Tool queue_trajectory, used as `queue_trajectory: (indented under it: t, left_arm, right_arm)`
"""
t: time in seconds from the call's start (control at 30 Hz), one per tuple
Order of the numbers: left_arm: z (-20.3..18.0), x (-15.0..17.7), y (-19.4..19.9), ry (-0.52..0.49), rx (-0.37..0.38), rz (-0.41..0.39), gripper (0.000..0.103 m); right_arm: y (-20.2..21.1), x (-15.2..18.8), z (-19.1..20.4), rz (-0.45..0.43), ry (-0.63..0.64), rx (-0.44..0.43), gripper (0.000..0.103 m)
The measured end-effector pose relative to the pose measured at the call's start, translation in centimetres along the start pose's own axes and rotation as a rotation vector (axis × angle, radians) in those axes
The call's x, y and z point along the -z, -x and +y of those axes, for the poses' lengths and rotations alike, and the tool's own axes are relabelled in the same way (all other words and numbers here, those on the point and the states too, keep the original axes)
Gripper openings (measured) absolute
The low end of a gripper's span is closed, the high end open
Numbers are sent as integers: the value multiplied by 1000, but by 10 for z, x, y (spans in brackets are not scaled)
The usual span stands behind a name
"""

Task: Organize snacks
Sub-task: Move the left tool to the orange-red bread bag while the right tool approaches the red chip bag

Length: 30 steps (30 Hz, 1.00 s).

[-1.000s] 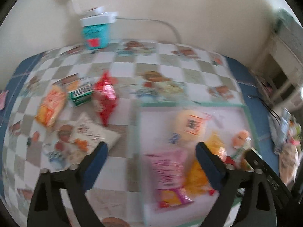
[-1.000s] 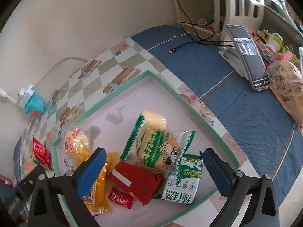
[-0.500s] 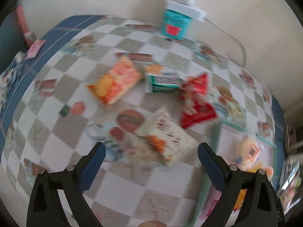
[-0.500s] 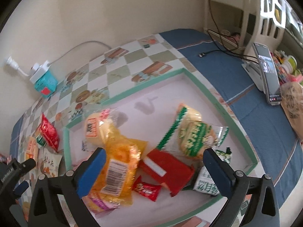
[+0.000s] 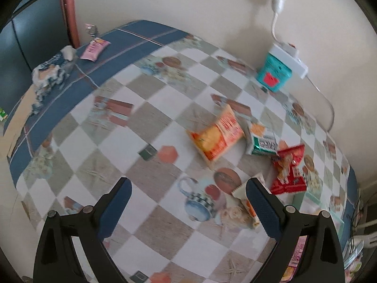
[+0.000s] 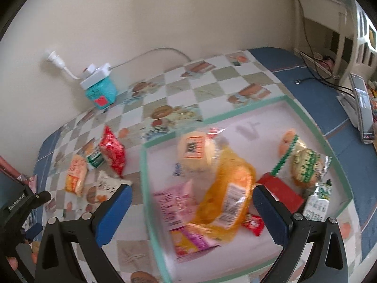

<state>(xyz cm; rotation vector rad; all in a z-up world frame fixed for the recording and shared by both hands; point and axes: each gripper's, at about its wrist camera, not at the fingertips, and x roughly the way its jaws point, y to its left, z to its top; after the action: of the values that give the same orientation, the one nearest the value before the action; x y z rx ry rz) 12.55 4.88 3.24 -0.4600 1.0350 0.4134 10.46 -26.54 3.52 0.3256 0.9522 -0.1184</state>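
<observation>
Left gripper (image 5: 188,194) jaws spread wide, nothing held, hovering over the checked tablecloth (image 5: 150,127). Ahead-right of it are four loose snacks: orange packet (image 5: 218,135), green-white packet (image 5: 262,141), red packet (image 5: 291,169), and white packet (image 5: 247,198) just behind its right finger. Right gripper (image 6: 192,204) also wide apart and empty, above the green-rimmed tray (image 6: 245,110), where the yellow bag (image 6: 227,193) and pink packet (image 6: 174,202) lie between its fingers.

Soft, even daylight all over, shadows pretty faint, no real glare. Both fisheye views bend hard toward the rims, with black corners. Motion blur smears the orange snack bag (image 6: 226,195) around 6 o'clock.
</observation>
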Motion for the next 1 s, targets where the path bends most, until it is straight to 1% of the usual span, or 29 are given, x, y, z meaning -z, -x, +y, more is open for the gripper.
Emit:
queue_trajectory:
  t: [0.13, 0.2, 0.3, 0.4, 0.63, 0.73, 0.87, 1.0]
  left_arm:
    - [13, -5, 3, 6, -26, -19, 98]
    - [18, -6, 2, -11, -67, -28, 98]
    - [26, -8, -1, -38, -149, -34, 98]
    - [34, -10, -5, -43, -179, -29, 98]
    - [42, -13, -8, -39, -182, -30, 98]
    - [47, -16, -10, -26, -172, -21, 98]
    - [55, -20, -15, 2, -153, -6, 98]
    - [61, -26, -17, 26, -130, -4, 98]
  right_arm:
    - [-2, 6, 18, 10, 32, -28, 103]
    - [-4, 9, 26, 14, 52, -32, 103]
    - [-5, 13, 36, 18, 77, -32, 103]
    - [-8, 15, 41, 23, 91, -31, 103]
    - [-17, 23, 56, 38, 147, -18, 103]
    - [-19, 24, 60, 35, 172, -16, 103]
    - [-20, 21, 61, 17, 181, -2, 103]
    - [-18, 14, 65, -22, 212, 16, 103]
